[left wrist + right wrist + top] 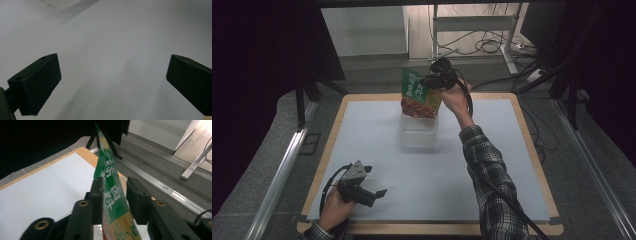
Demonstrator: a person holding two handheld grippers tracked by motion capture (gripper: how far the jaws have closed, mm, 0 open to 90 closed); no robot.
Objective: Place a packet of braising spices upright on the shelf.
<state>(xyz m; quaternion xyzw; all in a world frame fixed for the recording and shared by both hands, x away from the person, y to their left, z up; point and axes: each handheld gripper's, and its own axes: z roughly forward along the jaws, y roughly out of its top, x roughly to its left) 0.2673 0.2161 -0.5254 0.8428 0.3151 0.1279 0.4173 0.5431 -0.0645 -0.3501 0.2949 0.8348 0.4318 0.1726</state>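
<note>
Above the clear tub (pixel 417 131), right gripper (pixel 435 80) pinches upright pouch (pixel 418 95); left gripper (pixel 371 193) agape.

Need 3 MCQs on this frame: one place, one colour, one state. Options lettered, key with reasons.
1. Where is the snack pouch?
A. flat at the mat's near edge
B. held over the clear container
C. on the floor

2. Colour of the pouch's top?
A. blue
B. white
C. green

3. The left hand-held gripper is:
A. open, holding nothing
B. shut on the pouch
C. shut on the container

Key: B, the high view shows it hanging above the container; C, green band in the right gripper view; A, its jaws stand wide apart over bare mat.
</note>
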